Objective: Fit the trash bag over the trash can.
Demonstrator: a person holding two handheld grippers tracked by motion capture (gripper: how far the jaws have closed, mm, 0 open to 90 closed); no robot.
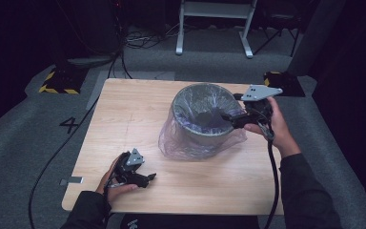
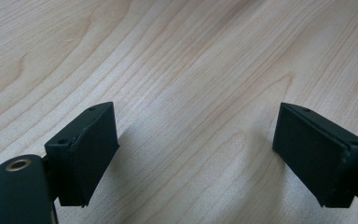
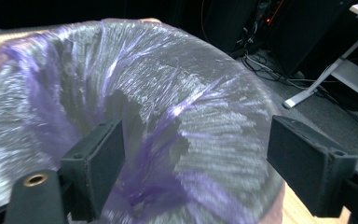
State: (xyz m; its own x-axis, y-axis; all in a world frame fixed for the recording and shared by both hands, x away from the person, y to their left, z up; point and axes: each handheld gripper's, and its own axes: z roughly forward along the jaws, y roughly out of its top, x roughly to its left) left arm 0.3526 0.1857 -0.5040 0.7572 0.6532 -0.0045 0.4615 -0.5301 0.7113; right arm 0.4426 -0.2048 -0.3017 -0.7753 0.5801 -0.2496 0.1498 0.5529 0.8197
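High view. A grey bin (image 1: 205,114) stands right of centre on the wooden table (image 1: 124,124), lined with a translucent purple bag (image 1: 190,143) whose loose skirt spills over the rim and pools on the tabletop around the base. The right gripper (image 1: 228,117) is held at the bin's right rim, jaws pointing inward over the lining; this placement suggests it is working the bag's edge over the rim. Whether its pads touch the film cannot be told from here. The left gripper (image 1: 147,179) lies low at the table's near left edge, well apart from the bin, apparently parked there to keep clear of the work.

Left gripper view. The left gripper (image 2: 196,149) has its jaws wide apart, nothing between them, bare wood grain below. It is idle.

Right gripper view. The right gripper (image 3: 196,163) has its jaws spread wide, and the bag (image 3: 158,93), stretched over the bin's rim, fills the space beyond and between them. The pads (image 3: 307,163) stand clear of the film on both sides, so nothing is gripped. The wide opening seems meant to straddle a fold of the rim before closing.
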